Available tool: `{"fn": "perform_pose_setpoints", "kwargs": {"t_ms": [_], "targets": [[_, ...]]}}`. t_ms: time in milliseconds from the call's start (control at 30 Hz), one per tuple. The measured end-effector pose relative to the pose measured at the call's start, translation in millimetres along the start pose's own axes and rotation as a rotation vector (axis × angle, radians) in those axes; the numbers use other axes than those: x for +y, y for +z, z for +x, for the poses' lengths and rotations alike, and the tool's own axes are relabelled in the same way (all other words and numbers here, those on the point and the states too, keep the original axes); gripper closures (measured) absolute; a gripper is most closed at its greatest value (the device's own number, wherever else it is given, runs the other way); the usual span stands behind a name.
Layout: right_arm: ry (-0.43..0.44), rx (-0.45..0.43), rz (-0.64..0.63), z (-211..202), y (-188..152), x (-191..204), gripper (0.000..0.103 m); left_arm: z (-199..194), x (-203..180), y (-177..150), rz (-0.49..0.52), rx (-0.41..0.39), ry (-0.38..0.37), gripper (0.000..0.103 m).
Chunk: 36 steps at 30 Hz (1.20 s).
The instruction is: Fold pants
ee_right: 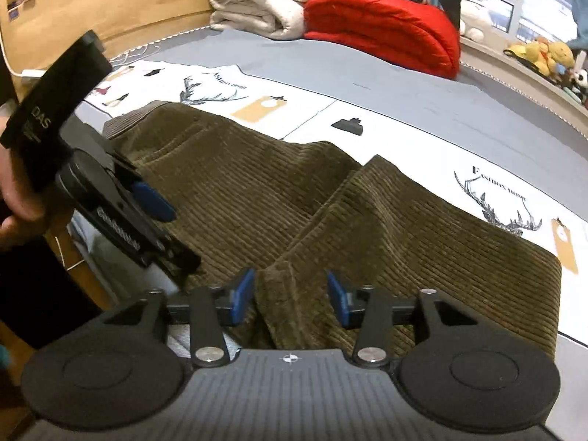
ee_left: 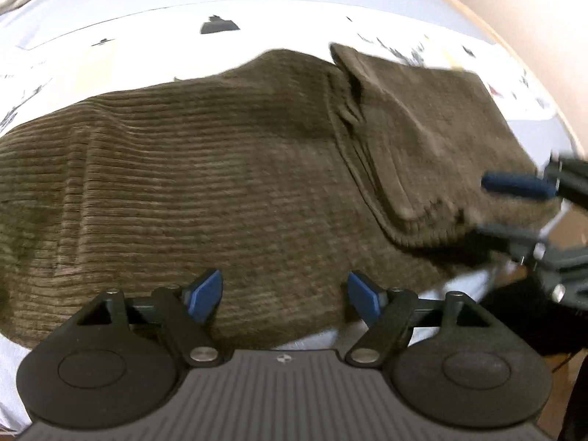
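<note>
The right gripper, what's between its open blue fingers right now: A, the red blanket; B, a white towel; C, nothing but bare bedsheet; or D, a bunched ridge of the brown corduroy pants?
D. In the right wrist view, the right gripper is open with a raised fold of the brown corduroy pants sitting between its fingers; the red blanket lies far back on the bed.

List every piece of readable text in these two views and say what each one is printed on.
"DAS": on the black body of the left gripper, right wrist view; the smaller lines beneath are too small to read.
"Fashion home" (likely; blurred): above the deer print on the bed sheet.
Same caption by the far deer print: too small to confirm.
White lettering on the left gripper's side: blurred.
Left wrist view: none.
</note>
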State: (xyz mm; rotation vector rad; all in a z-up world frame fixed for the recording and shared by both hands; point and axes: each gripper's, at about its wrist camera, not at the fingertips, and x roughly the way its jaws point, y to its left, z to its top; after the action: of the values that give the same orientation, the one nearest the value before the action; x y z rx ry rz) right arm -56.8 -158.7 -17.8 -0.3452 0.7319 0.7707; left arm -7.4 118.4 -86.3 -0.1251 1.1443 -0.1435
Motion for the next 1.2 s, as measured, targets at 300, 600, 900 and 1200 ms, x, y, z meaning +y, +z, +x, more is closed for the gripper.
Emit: {"fn": "perform_pose_setpoints", "kwargs": {"t_ms": [300, 600, 900, 1200], "targets": [[0.117, 0.013, 0.008, 10, 2, 17, 0.05, -38, 22, 17, -0.071, -0.2, 0.122, 0.029], [0.055, 0.098, -0.02, 38, -8, 14, 0.049, -33, 5, 26, -0.041, -0.191, 0.082, 0.031], [0.057, 0.112, -0.072, 49, -9, 24, 0.057, -23, -2, 27, -0.019, -0.172, 0.086, 0.031], [0.063, 0.108, -0.052, 45, -7, 24, 0.057, -19, -6, 26, 0.005, -0.163, 0.1, 0.031]]}}
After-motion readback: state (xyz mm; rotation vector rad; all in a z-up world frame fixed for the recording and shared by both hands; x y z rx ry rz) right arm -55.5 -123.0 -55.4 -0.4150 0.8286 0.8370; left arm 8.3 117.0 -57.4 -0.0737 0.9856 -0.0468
